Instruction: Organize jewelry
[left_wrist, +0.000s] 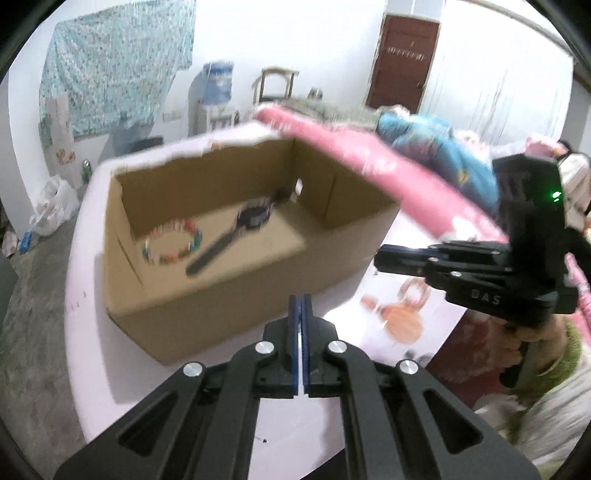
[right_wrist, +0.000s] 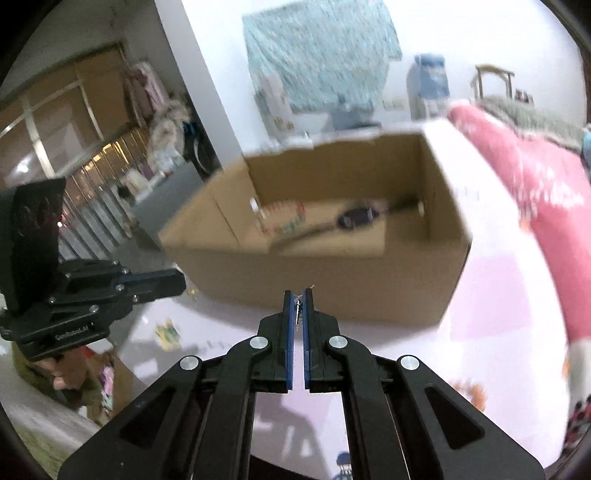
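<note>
An open cardboard box (left_wrist: 236, 295) stands on a pale pink table (left_wrist: 88, 317). Inside lie a colourful bead bracelet (left_wrist: 171, 240) and a black wristwatch (left_wrist: 236, 230); both also show in the right wrist view, the bracelet (right_wrist: 290, 218) and the watch (right_wrist: 356, 216). My left gripper (left_wrist: 300, 300) is shut and empty, just in front of the box's near wall. My right gripper (right_wrist: 298, 295) is shut on a small thin metal piece of jewelry (right_wrist: 296, 310), held before the box (right_wrist: 332, 280). Each gripper shows in the other's view, the right one (left_wrist: 384, 258) and the left one (right_wrist: 177, 282).
A pink quilt (left_wrist: 369, 162) and blue bedding (left_wrist: 443, 147) lie behind and right of the box. Printed pictures mark the table cover (left_wrist: 402, 317). A water dispenser (left_wrist: 216, 96), a chair and a brown door (left_wrist: 402, 59) stand at the far wall.
</note>
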